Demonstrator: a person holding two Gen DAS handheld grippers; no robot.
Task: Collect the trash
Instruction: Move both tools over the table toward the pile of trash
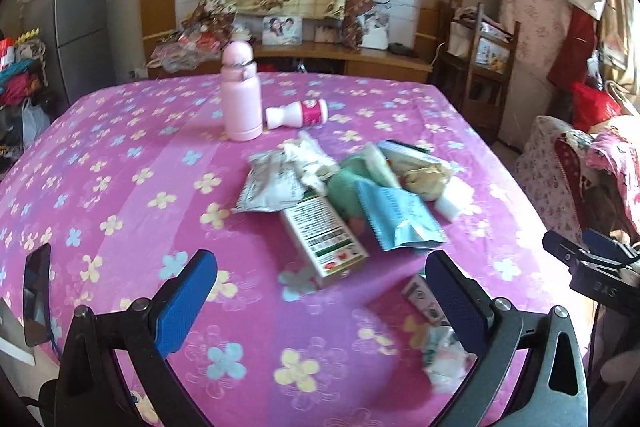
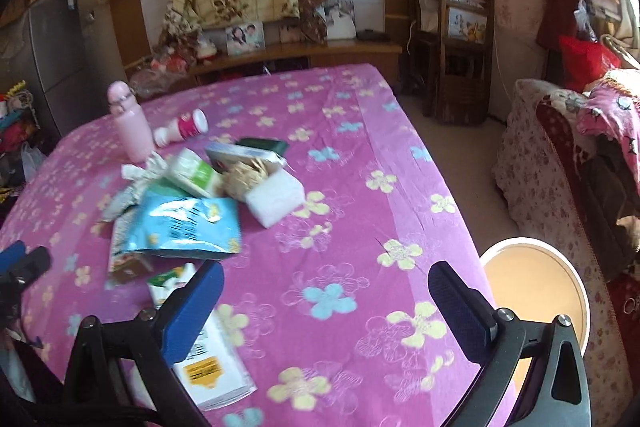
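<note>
Cluttered living room; tabletop point(image 1: 120, 155) under a magenta flower-print cloth.

Left gripper point(image 1: 320, 291): released, blue pads spread wide, nothing between them, hovering above the near cloth. Just ahead lies a green-and-white carton point(image 1: 320, 231) on its side; a small crumpled wrapper point(image 1: 436, 351) sits by the right pad.

Right gripper point(image 2: 326, 301): also released and empty, over bare cloth near the table's right edge. A white printed booklet point(image 2: 216, 359) lies beside its left finger.

Trash pile point(image 1: 344, 179): mid-tabletop, containing a light blue foil bag point(image 2: 184, 223), crumpled tissue, a white foam block point(image 2: 274, 199).

Beyond: upright pink flask point(image 1: 240, 95), toppled white bottle point(image 1: 298, 115) beside it.

Floor right: round white-rimmed bin point(image 2: 536, 283).
</note>
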